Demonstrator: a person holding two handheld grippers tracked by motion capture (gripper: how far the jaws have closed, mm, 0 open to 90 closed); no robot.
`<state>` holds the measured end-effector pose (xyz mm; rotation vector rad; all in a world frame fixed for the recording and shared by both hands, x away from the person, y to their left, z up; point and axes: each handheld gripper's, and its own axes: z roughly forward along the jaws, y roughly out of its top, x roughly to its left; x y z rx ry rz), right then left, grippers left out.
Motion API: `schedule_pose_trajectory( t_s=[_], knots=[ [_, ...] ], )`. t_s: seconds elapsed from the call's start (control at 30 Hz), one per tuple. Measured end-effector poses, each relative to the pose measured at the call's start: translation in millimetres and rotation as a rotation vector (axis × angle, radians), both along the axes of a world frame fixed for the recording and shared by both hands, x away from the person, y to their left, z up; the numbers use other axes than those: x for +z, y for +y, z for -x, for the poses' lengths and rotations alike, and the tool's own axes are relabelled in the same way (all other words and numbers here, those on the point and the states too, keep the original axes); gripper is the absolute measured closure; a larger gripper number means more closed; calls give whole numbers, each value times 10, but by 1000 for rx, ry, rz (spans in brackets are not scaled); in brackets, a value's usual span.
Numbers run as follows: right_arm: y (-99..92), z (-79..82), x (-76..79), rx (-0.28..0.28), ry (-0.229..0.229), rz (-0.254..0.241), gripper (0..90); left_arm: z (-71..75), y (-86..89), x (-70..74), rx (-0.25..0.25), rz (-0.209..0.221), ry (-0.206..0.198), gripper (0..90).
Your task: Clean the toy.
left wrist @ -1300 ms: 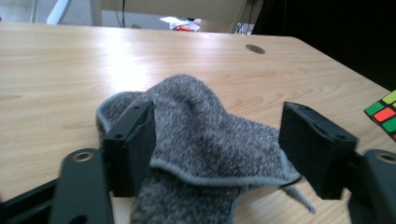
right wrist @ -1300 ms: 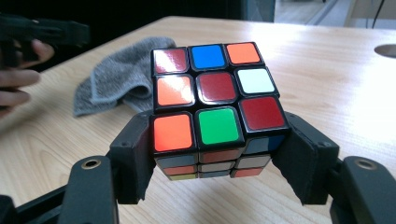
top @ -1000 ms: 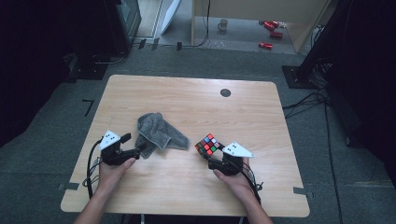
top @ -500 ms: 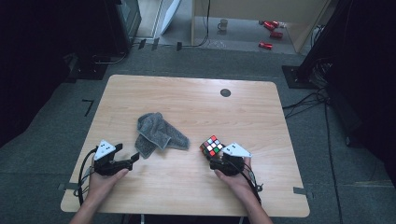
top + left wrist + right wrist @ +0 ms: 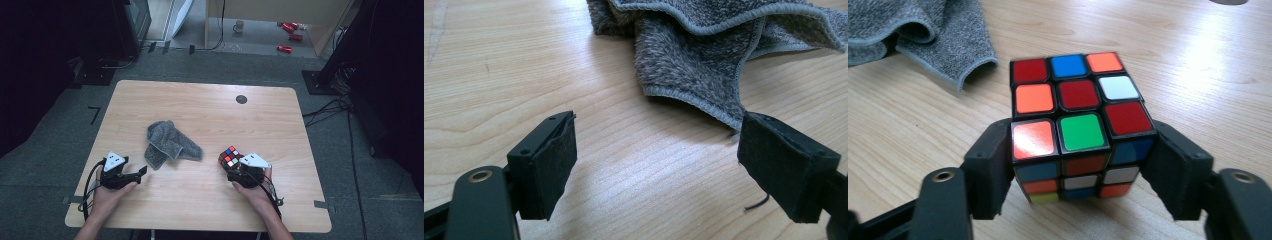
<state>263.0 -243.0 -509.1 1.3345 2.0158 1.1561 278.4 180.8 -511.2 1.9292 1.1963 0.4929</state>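
Cube [image 5: 1080, 125] between right claw [image 5: 1083, 170] pads, seemingly touching; jaws just widening.

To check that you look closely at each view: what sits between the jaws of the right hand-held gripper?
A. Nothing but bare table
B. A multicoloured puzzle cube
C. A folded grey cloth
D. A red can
B: in the right gripper view the puzzle cube sits between the two black jaws of the right hand-held gripper, while the grey cloth lies apart on the table.
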Motion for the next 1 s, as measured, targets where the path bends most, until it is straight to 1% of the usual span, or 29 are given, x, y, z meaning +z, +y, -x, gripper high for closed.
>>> schedule_pose_trajectory(
  t_s=[0.03,0.07,0.1,0.17,0.2,0.27,0.3,0.33,0.37,0.4,0.47,0.5,0.53,0.57,0.6,0.63,0.67,0.7,0.73,0.77,0.8,0.87,0.9,0.93,1.0],
  knots=[
    [-4,-1,0,10,3,-9,262,-1,-1,-1,-2,-2,2,174],
    [-4,-1,0,10,3,-9,262,-1,-1,-1,-2,-2,2,175],
    [-8,-1,1,20,4,-18,229,-2,-3,-3,-5,-4,3,175],
    [-33,10,26,50,3,-49,164,0,-7,-8,-11,-6,4,175],
    [-33,10,26,50,3,-49,164,0,-7,-8,-11,-6,4,175],
    [-72,18,55,63,6,-75,129,1,-8,-11,-11,-5,5,175],
    [-117,24,74,52,10,-91,107,-2,-8,-12,-10,-5,10,175],
    [-117,24,74,52,10,-91,107,-2,-8,-12,-10,-5,10,176],
    [-165,20,80,33,14,-81,106,-9,-13,-18,-16,-4,20,176],
    [-165,20,80,33,14,-81,106,-9,-13,-18,-16,-4,20,175],
    [-227,25,86,23,15,-81,94,-3,-17,-25,-33,-19,32,175],
    [-302,47,96,25,17,-82,93,11,-27,-30,-34,-29,29,176],
    [-302,47,96,25,17,-82,93,11,-27,-30,-34,-29,29,175],
    [-399,88,106,25,6,-75,93,13,-29,-30,-34,-36,32,176],
    [-399,88,106,25,6,-75,93,11,-33,-33,-31,-39,32,176],
    [-511,130,108,15,4,-82,93,4,-39,-35,-23,-42,37,176],
    [-511,130,108,15,4,-82,93,4,-39,-35,-23,-42,37,177],
    [-626,167,88,-1,14,-87,94,-2,-41,-38,-19,-45,42,178],
    [-626,167,88,-1,14,-87,94,-2,-41,-38,-19,-45,42,178],
    [-724,203,53,-23,22,-78,100,-5,-42,-39,-17,-51,47,178],
    [-724,203,53,-23,22,-78,100,-5,-42,-39,-17,-51,47,178],
    [-815,241,21,-41,24,-76,101,-1,-41,-41,-12,-54,49,178],
    [-898,271,-3,-62,29,-70,101,11,-30,-40,-13,-54,46,178],
    [-898,271,-3,-62,29,-70,101,11,-30,-40,-13,-54,46,178],
    [-1004,313,-23,-87,42,-50,103,18,-16,-37,-8,-50,48,178]
  ],
)
